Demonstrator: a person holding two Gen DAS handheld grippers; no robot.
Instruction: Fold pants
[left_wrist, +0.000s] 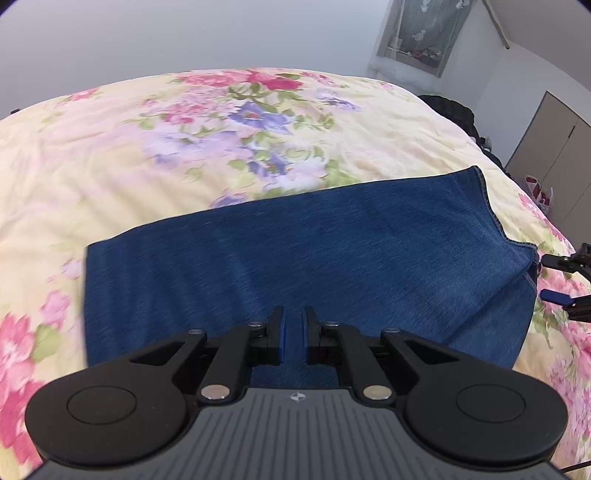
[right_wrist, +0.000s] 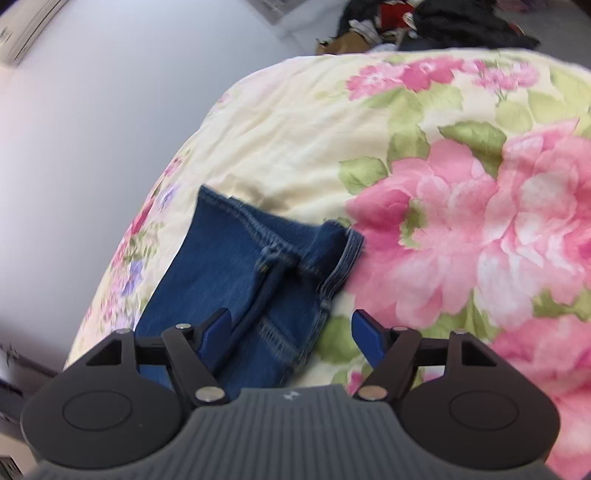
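Left tongs (left_wrist: 293, 334) hover nearly closed and empty over folded blue pants (left_wrist: 295, 258) on a floral bedspread (left_wrist: 147, 147); right tongs (right_wrist: 291, 332) gape wide above the pants' stitched end, gripping nothing. The denim lies flat as a compact rectangle on the bed. A fold looks freshly laid; the next move probably calls for grasping an end to double it again.

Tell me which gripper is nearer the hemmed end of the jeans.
Right. The right gripper hangs open over the hemmed end of the jeans; the left gripper sits over the plain middle.
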